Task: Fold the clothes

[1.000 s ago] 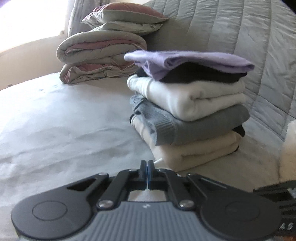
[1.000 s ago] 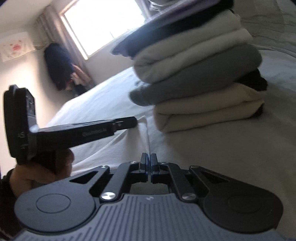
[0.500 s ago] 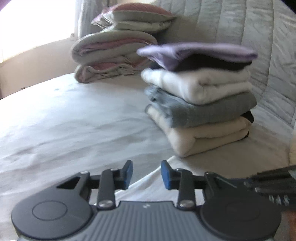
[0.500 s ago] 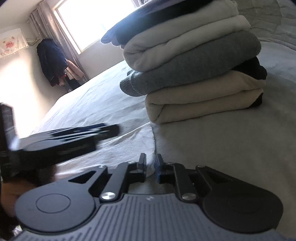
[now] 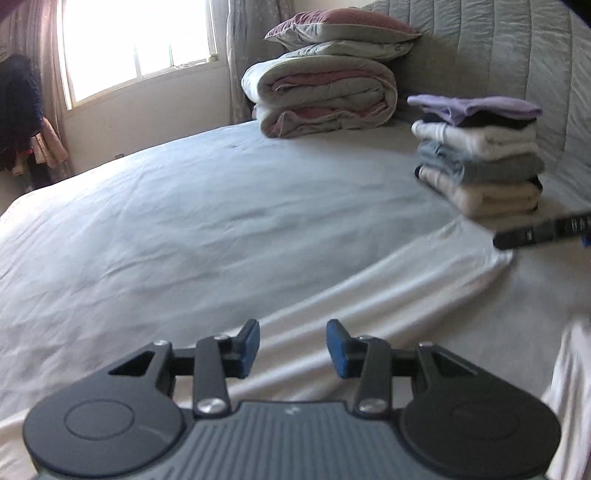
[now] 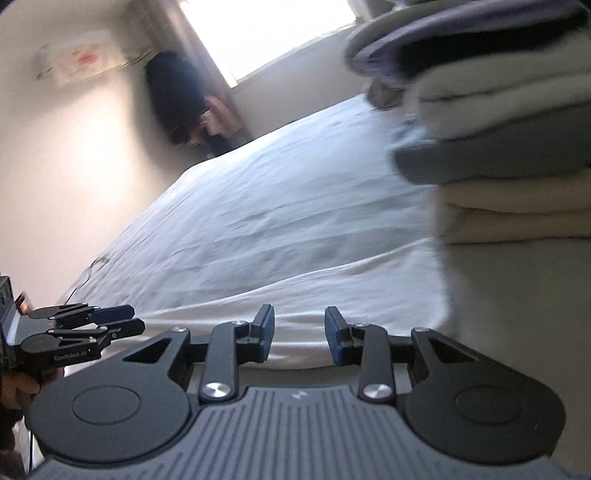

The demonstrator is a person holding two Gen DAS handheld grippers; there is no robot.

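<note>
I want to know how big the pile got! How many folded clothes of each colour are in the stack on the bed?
Purple: 1
Black: 1
White: 1
Grey: 1
Cream: 1
Total: 5 showing clearly; a dark edge low in the stack may be another piece.

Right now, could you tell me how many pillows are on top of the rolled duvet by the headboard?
2. The maroon-topped pillow lies uppermost; the grey pillow sits beneath it, directly on the rolled duvet. Both are left of the stack of folded clothes. Others may be hidden behind.
</note>
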